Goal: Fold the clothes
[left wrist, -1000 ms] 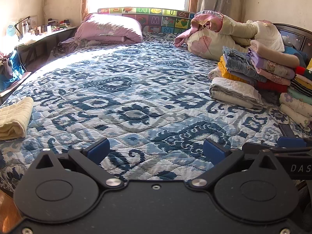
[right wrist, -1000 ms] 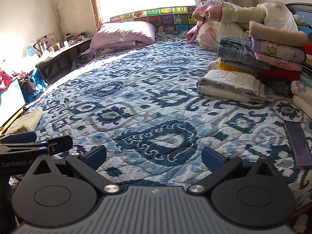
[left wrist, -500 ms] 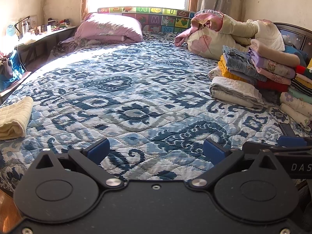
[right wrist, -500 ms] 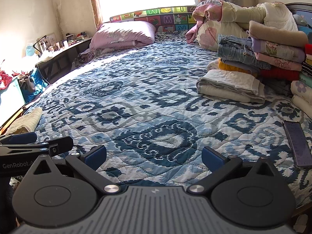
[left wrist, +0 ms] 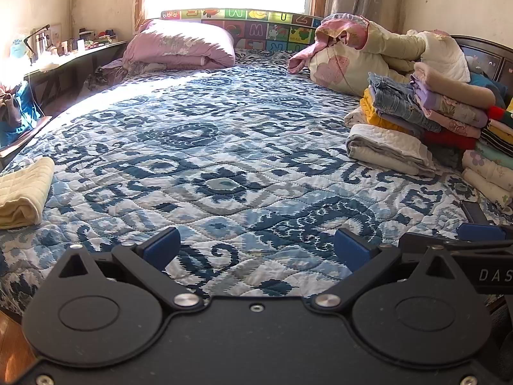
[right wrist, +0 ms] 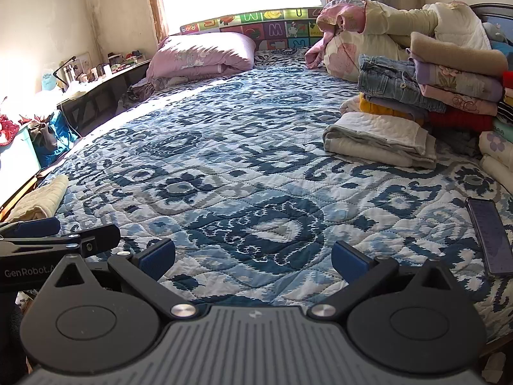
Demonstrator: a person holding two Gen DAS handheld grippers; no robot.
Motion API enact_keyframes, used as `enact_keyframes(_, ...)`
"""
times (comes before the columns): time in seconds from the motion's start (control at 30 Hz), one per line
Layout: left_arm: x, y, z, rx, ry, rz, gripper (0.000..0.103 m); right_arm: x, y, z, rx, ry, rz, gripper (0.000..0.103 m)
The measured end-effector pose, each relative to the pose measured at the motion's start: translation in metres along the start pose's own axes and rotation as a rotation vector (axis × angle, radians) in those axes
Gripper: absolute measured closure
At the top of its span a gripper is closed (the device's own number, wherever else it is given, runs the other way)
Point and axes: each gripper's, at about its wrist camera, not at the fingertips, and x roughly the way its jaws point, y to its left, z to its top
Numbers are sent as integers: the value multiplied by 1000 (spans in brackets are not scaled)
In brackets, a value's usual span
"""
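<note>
Over quilt (left wrist: 224,147): both tools (left wrist: 256,250) (right wrist: 253,256) agape, empty; folded cream towel (left wrist: 24,192) lengthwise toward window.

Ahead of you the middle of the blue patterned quilt (left wrist: 224,160) lies bare from the near edge to the pink pillow (left wrist: 179,48) at the far end. Your right side is blocked by a stack of folded clothes (right wrist: 426,96), a folded white blanket (right wrist: 378,139) at its foot, and a phone (right wrist: 490,235) lying flat near the right edge. On your left a folded yellow towel (left wrist: 22,189) sits at the quilt's edge, with a cluttered shelf (right wrist: 96,80) beyond it.
</note>
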Motion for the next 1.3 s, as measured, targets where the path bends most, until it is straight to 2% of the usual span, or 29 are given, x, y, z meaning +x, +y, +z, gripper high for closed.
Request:
enact_keyframes(0.37, 5, 4, -1, -10, -4, -19, 0, 6, 0, 0, 6, 6, 4, 0)
enact_keyframes(0.53, 8, 12, -1, -28, -11, -47, 0, 9, -3, -4, 29, -1, 56, 0)
enact_keyframes(0.7, 17, 39, 1, -66, -11, -39, 0, 19, -4, -7, 51, -12, 99, 0)
enact_keyframes(0.83, 28, 77, -2, -121, -22, 15, 0, 30, 4, -2, 31, -49, 83, 0)
enact_keyframes(0.97, 37, 129, -9, -224, -67, 84, 0, 52, 6, 0, 26, -75, 118, 0)
enact_keyframes(1.07, 44, 170, -13, -291, -31, 138, 0, 69, 8, -1, 15, -98, 148, 0)
enact_keyframes(1.13, 47, 198, -16, -363, -20, 195, 0, 81, 9, -1, 8, -114, 168, 0)
enact_keyframes(1.2, 49, 225, -19, -440, -18, 206, 0, 92, 10, -1, 1, -127, 185, 0)
enact_keyframes(1.3, 49, 257, -22, -536, -60, 229, 0, 112, 8, 2, -7, -107, 196, 0)
